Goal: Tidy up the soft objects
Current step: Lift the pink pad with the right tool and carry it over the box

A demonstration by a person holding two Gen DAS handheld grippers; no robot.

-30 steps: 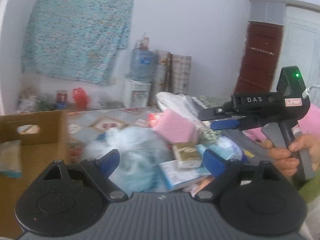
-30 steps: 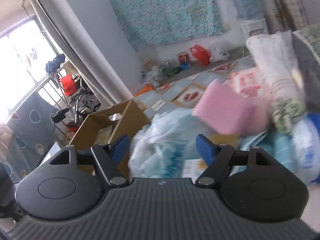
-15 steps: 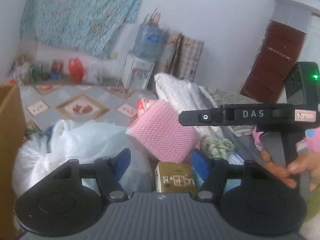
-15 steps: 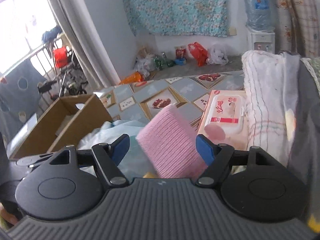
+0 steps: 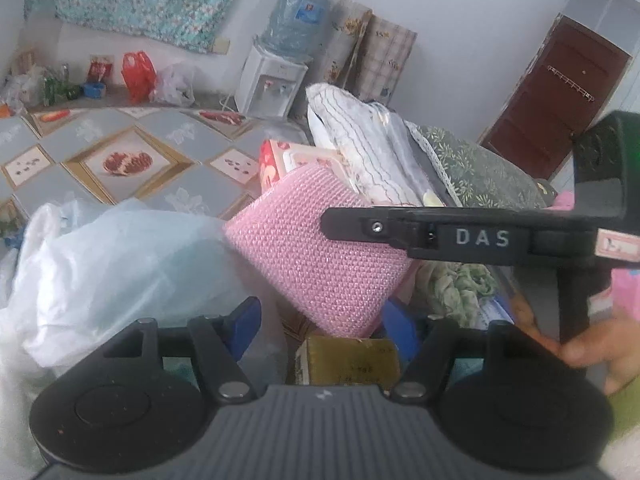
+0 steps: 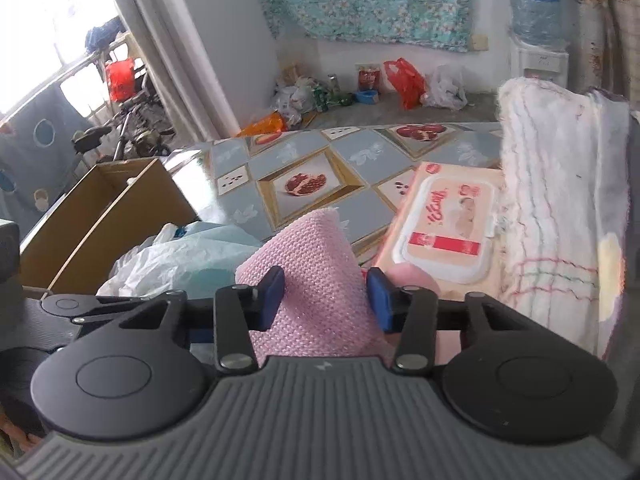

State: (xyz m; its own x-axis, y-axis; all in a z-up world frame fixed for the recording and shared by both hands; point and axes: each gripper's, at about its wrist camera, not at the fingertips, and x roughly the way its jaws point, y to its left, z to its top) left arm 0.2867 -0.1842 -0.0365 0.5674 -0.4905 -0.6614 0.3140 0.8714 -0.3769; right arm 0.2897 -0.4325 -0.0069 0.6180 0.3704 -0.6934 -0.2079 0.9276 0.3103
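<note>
Your right gripper [image 6: 325, 298] clasps the pink knitted fabric square [image 6: 316, 280] above the pale plastic bag [image 6: 188, 252], your left gripper [image 5: 320, 320] gapes unladen, so next carry it to the brown cardboard box [image 6: 100, 208].

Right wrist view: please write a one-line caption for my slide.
Right gripper closed on a pink knitted cloth, with a wet-wipes pack and a cardboard box on the table beyond.
</note>
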